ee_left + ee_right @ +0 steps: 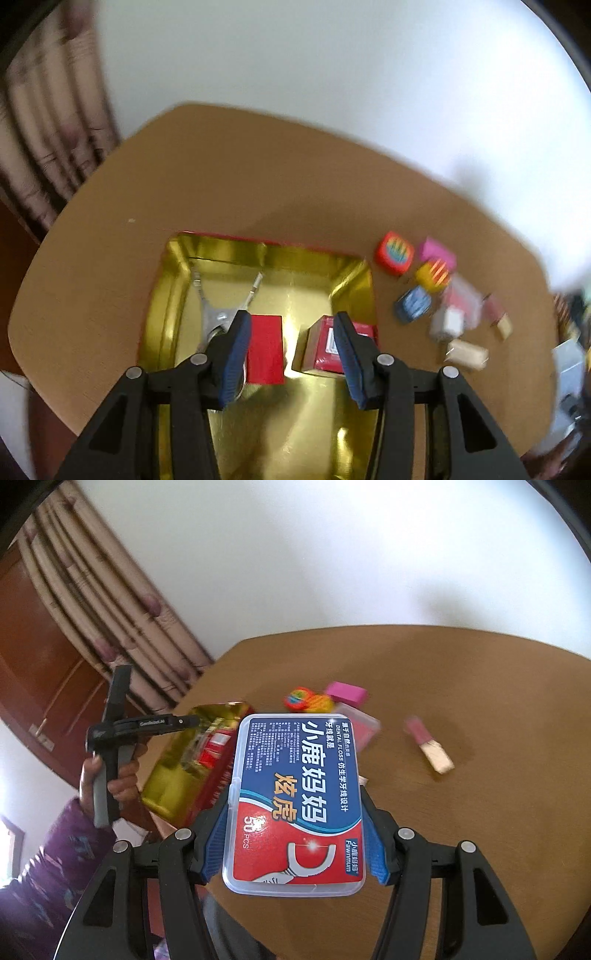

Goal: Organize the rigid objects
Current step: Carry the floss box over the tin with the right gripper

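My right gripper (pixel 295 834) is shut on a clear plastic dental floss box (pixel 295 797) with a blue and red label, held above the brown table. My left gripper (pixel 291 350) is open and empty over a gold tin tray (pixel 295 417). In the tray lie a flat red card (pixel 264 349), a red box (pixel 325 347) and a metal clip (pixel 218 314). The tray also shows in the right wrist view (pixel 177 771), with the left gripper's handle (pixel 114 738) and hand beside it.
Right of the tray lie small items: a red eraser (pixel 393 253), pink block (pixel 437 251), yellow eraser (pixel 432 275), blue eraser (pixel 412 304), white box (pixel 447 323) and beige block (pixel 467 354). A pink-beige eraser (pixel 430 747) lies apart. Curtain (pixel 99 616) at left.
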Tool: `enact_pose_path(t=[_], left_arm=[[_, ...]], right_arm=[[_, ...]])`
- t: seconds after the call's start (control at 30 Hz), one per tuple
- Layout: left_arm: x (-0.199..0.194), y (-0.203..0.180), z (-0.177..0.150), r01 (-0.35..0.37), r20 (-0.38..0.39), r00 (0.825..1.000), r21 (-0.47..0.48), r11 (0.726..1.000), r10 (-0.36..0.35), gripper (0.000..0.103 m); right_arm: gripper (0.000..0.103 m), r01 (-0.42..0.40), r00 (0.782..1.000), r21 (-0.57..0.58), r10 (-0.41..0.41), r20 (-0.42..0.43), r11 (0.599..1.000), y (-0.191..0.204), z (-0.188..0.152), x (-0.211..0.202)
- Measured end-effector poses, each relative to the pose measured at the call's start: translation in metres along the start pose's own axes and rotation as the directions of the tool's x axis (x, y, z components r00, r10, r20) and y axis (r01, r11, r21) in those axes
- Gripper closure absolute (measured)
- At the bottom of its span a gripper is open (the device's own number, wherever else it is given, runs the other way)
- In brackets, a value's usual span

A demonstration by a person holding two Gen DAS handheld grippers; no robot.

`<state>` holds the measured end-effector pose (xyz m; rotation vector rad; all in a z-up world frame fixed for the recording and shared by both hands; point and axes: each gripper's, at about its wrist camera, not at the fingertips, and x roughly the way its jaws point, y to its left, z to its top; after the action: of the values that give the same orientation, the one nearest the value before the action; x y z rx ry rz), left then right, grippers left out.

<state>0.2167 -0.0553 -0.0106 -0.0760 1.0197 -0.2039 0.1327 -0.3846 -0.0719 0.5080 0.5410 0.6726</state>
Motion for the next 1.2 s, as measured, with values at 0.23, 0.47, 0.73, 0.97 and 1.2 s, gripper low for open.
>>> enact_pose_path(t=[0.23,0.47,0.73,0.97,1.2], left_arm=[[-0.087,0.047,-0.072,-0.019,0.191,0.98,-0.2,0.98,0.058,0.051],[-0.104,0.091,-0.147,-0.067,0.157,0.98,-0.334,0.94,0.126,0.05],[-0.088,0.094,-0.162,-0.121,0.16,0.971,-0.306,0.944,0.176,0.05],[-0.081,0.09,-0.16,-0.122,0.148,0.975,-0.273,0.954,0.167,0.05],[-0.073,0.091,-0.161,-0.109,0.118,0.982,-0.268,0.957,0.145,0.05]], right_arm=[[0.045,-0.117,0.993,-0.112,0.114,-0.034,0.987,0.082,0.058,0.04],[0.045,-0.167,0.98,-0.133,0.151,-0.128,0.977,0.159,0.099,0.137],[0.045,-0.073,0.985,-0.13,0.051,-0.162,0.989,0.185,0.103,0.214],[0.045,-0.025,0.981,-0.102,0.004,-0.196,0.994,0.181,0.098,0.25],[0.045,0.008,0.98,-0.077,-0.023,-0.2,0.997,0.174,0.099,0.268]])
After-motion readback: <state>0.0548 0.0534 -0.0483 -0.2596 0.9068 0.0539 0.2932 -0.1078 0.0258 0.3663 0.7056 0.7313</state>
